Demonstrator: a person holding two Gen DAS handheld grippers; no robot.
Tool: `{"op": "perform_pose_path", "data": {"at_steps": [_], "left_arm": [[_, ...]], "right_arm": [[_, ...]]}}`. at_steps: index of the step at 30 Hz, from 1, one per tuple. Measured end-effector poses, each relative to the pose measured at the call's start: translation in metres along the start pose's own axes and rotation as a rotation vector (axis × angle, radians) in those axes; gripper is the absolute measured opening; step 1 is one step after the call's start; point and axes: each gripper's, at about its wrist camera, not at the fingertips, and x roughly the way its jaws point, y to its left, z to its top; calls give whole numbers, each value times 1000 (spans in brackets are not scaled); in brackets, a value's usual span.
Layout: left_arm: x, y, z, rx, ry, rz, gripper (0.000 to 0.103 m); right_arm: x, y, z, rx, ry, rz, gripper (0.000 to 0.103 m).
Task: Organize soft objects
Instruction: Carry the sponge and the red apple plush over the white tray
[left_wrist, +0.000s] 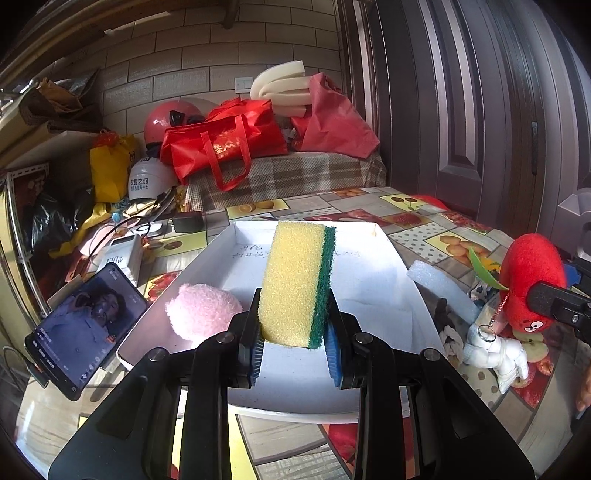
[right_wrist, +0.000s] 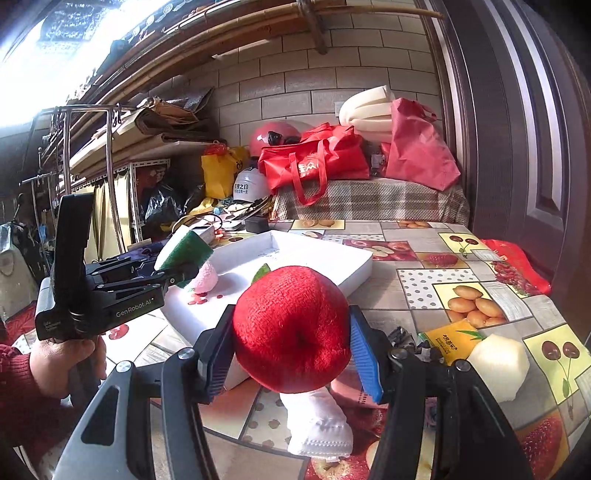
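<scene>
My left gripper (left_wrist: 294, 345) is shut on a yellow sponge with a green scouring side (left_wrist: 297, 282), held upright over the white tray (left_wrist: 391, 258). A pink plush ball (left_wrist: 201, 312) lies in the tray's near left corner. My right gripper (right_wrist: 291, 358) is shut on a red plush apple (right_wrist: 291, 328) with a green leaf, raised above the table just right of the tray (right_wrist: 354, 271). The left wrist view shows that apple (left_wrist: 530, 273) at the right edge. In the right wrist view the left gripper (right_wrist: 177, 273) holds the sponge (right_wrist: 184, 251) above the pink ball (right_wrist: 205, 278).
A white plush figure (left_wrist: 495, 354) and a white foam block (left_wrist: 439, 284) lie right of the tray. A white sock-like item (right_wrist: 319, 428), a yellow packet (right_wrist: 450, 341) and a white foam piece (right_wrist: 498, 363) lie near the right gripper. A phone (left_wrist: 85, 325) leans left of the tray. Bags and helmets crowd the far side.
</scene>
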Motion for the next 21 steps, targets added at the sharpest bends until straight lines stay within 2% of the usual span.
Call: {"op": "perform_pose_path", "data": {"at_steps": [15, 21], "left_arm": [[15, 11, 7, -13, -4, 34, 27], [31, 25, 13, -60, 11, 54, 27]], "right_arm": [[41, 38, 5, -59, 35, 16, 58], [59, 51, 10, -77, 43, 30, 58]]}}
